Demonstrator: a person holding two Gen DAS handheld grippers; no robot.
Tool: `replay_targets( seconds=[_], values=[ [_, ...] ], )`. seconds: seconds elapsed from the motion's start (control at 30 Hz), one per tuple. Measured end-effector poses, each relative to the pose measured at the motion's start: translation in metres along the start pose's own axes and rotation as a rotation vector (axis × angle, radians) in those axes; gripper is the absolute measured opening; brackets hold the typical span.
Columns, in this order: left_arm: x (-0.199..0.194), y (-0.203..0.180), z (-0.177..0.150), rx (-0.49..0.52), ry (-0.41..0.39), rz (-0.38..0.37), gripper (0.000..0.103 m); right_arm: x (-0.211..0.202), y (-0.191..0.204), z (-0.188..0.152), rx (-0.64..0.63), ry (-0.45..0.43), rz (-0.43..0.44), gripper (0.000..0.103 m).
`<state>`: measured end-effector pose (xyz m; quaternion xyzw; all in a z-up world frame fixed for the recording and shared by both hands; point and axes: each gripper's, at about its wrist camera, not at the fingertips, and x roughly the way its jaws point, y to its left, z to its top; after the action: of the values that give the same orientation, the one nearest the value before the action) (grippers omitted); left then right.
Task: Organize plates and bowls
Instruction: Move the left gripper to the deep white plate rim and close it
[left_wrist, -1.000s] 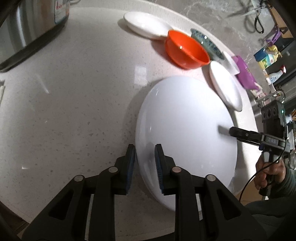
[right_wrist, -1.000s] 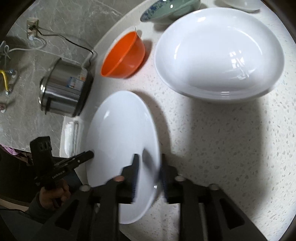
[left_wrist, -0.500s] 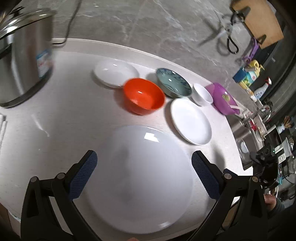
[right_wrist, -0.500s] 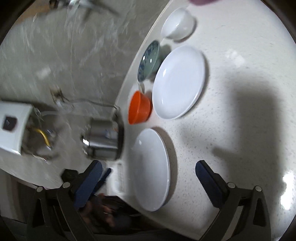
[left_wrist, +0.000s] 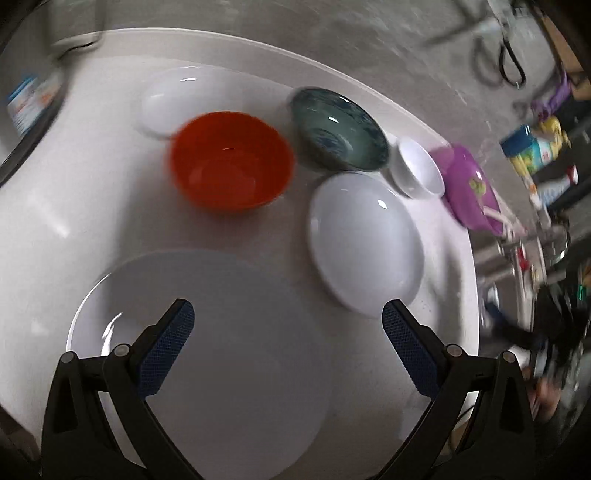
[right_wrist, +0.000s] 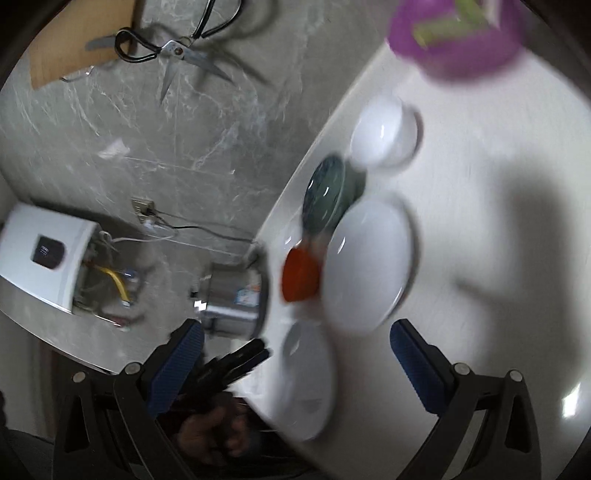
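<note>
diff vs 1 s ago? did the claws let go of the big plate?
Yes. Both claws, left and right, were shut on the big plate's rims, then opened and pulled back. It lies flat on the counter. Orange bowl and smaller plate unmoved.

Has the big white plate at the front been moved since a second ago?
Cannot tell. The left gripper let go of the big plate and pulled back, jaws wide, so the view shifted; the plate lies just in front of the orange bowl as before.

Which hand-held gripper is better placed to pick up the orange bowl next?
Left. The left hand-held gripper, open, faces the orange bowl across the large plate; the right hand-held gripper sees it sideways, farther off.
</note>
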<state>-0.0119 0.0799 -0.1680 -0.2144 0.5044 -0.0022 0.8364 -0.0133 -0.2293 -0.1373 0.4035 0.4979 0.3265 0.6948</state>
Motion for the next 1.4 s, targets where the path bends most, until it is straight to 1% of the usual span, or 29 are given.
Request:
replay_targets(
  seconds=[0.03,0.07,0.1,0.13,0.17,0.2,0.23,0.27,0.3,0.33,0.4,0.47,0.57,0.63,0.7,0.73,0.8,0.83,0.9,0.93,0.97,1.0,1.17,1.2,1.23,1.27,1.3,1.4],
  values=[
    [0.007,-0.009,0.007,0.037,0.001,-0.008,0.102,0.002,-0.003,0.019,-0.02,0.029,-0.055,0.103],
    [0.013,-0.016,0.013,0.067,0.014,-0.01,0.102,0.004,-0.007,0.032,-0.035,0.053,-0.086,0.102],
    [0.02,-0.022,0.019,0.097,0.034,-0.01,0.102,0.008,-0.011,0.048,-0.053,0.082,-0.121,0.098],
    [0.028,-0.027,0.025,0.123,0.047,-0.02,0.102,0.01,-0.015,0.059,-0.069,0.095,-0.137,0.096],
    [0.032,-0.03,0.03,0.134,0.051,-0.039,0.102,0.014,-0.018,0.07,-0.087,0.111,-0.134,0.092],
    [0.037,-0.032,0.035,0.141,0.061,-0.066,0.102,0.02,-0.022,0.079,-0.1,0.133,-0.135,0.091],
    [0.042,-0.032,0.039,0.144,0.077,-0.092,0.102,0.026,-0.026,0.084,-0.105,0.156,-0.143,0.088],
    [0.045,-0.032,0.042,0.144,0.081,-0.103,0.101,0.034,-0.032,0.089,-0.109,0.187,-0.147,0.084],
    [0.048,-0.032,0.045,0.149,0.086,-0.102,0.101,0.04,-0.034,0.091,-0.106,0.202,-0.149,0.082],
    [0.051,-0.032,0.049,0.152,0.095,-0.09,0.101,0.047,-0.039,0.093,-0.1,0.222,-0.147,0.082],
    [0.057,-0.031,0.054,0.149,0.108,-0.094,0.101,0.059,-0.046,0.092,-0.092,0.25,-0.134,0.082],
    [0.063,-0.029,0.054,0.149,0.121,-0.088,0.101,0.068,-0.051,0.09,-0.086,0.269,-0.141,0.082],
    [0.074,-0.03,0.055,0.156,0.146,-0.08,0.096,0.084,-0.056,0.084,-0.077,0.299,-0.14,0.081],
    [0.08,-0.03,0.055,0.164,0.161,-0.058,0.096,0.091,-0.057,0.082,-0.085,0.316,-0.15,0.081],
    [0.085,-0.03,0.056,0.16,0.172,-0.057,0.094,0.097,-0.057,0.079,-0.097,0.333,-0.167,0.081],
    [0.087,-0.031,0.057,0.159,0.176,-0.063,0.093,0.101,-0.057,0.078,-0.098,0.338,-0.176,0.081],
    [0.09,-0.034,0.059,0.165,0.18,-0.064,0.084,0.105,-0.057,0.077,-0.103,0.346,-0.185,0.08],
    [0.091,-0.035,0.06,0.168,0.182,-0.068,0.082,0.106,-0.057,0.077,-0.105,0.347,-0.187,0.08],
    [0.095,-0.036,0.061,0.171,0.189,-0.066,0.066,0.108,-0.058,0.079,-0.103,0.346,-0.183,0.078],
    [0.097,-0.036,0.062,0.169,0.197,-0.065,0.063,0.109,-0.058,0.079,-0.102,0.345,-0.186,0.077],
    [0.099,-0.036,0.063,0.166,0.204,-0.069,0.061,0.11,-0.06,0.081,-0.1,0.346,-0.189,0.075],
    [0.1,-0.036,0.063,0.165,0.207,-0.071,0.061,0.111,-0.06,0.081,-0.098,0.347,-0.19,0.073],
    [0.106,-0.032,0.063,0.143,0.218,-0.095,0.061,0.111,-0.062,0.084,-0.106,0.353,-0.196,0.072],
    [0.107,-0.029,0.063,0.136,0.219,-0.097,0.06,0.111,-0.063,0.085,-0.105,0.357,-0.2,0.069],
    [0.108,-0.027,0.062,0.129,0.223,-0.104,0.057,0.111,-0.064,0.085,-0.103,0.358,-0.2,0.068],
    [0.109,-0.025,0.061,0.127,0.227,-0.106,0.048,0.112,-0.064,0.086,-0.102,0.359,-0.199,0.067],
    [0.109,-0.025,0.06,0.128,0.229,-0.1,0.043,0.112,-0.064,0.086,-0.103,0.361,-0.2,0.066],
    [0.111,-0.022,0.059,0.132,0.233,-0.09,0.038,0.115,-0.063,0.087,-0.106,0.369,-0.207,0.062]
  ],
)
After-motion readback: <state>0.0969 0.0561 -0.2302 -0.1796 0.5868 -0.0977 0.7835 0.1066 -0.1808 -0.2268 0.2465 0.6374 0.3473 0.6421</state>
